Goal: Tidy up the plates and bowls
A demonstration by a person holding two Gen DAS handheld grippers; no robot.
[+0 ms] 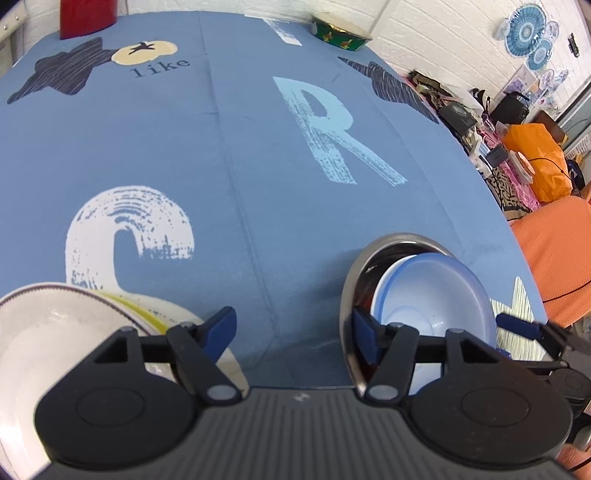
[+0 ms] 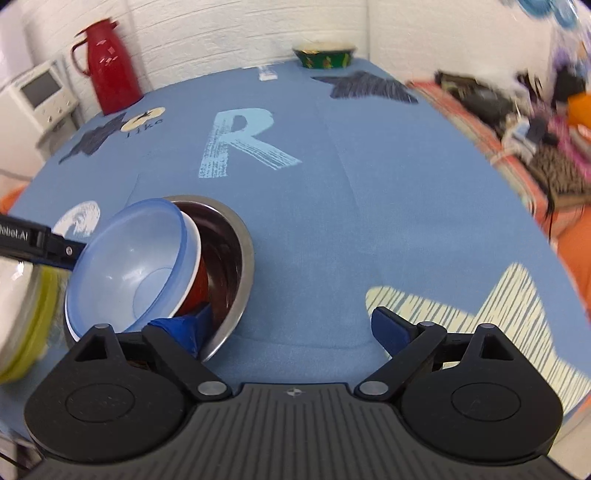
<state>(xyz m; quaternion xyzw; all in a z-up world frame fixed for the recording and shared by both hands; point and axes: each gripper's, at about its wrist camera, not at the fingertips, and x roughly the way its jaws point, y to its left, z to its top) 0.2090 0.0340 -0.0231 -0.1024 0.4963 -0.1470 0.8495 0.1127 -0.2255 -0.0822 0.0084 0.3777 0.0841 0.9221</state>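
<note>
Left wrist view: a steel bowl (image 1: 354,273) lies tipped on its side on the blue tabletop (image 1: 240,147), with a red bowl (image 2: 197,288) and a pale blue bowl (image 1: 432,291) nested inside it, mouths facing the cameras. The left claw (image 1: 295,332) stands open, holding nothing; its right finger sits at the steel bowl's rim, though contact cannot be judged. To the left, a white bowl (image 1: 48,325) rests on a plate with a yellow-green rim (image 1: 147,314), touching it.

Right wrist view: the right claw (image 2: 291,328) is likewise open and empty, its left finger (image 2: 184,328) reaching into the steel bowl's mouth just beside the red bowl. A green bowl (image 2: 325,55) sits at the far edge of the tabletop, well apart from the stack. A red jug (image 2: 105,66) stands at the far left corner, near a white brick wall (image 2: 221,29).
</note>
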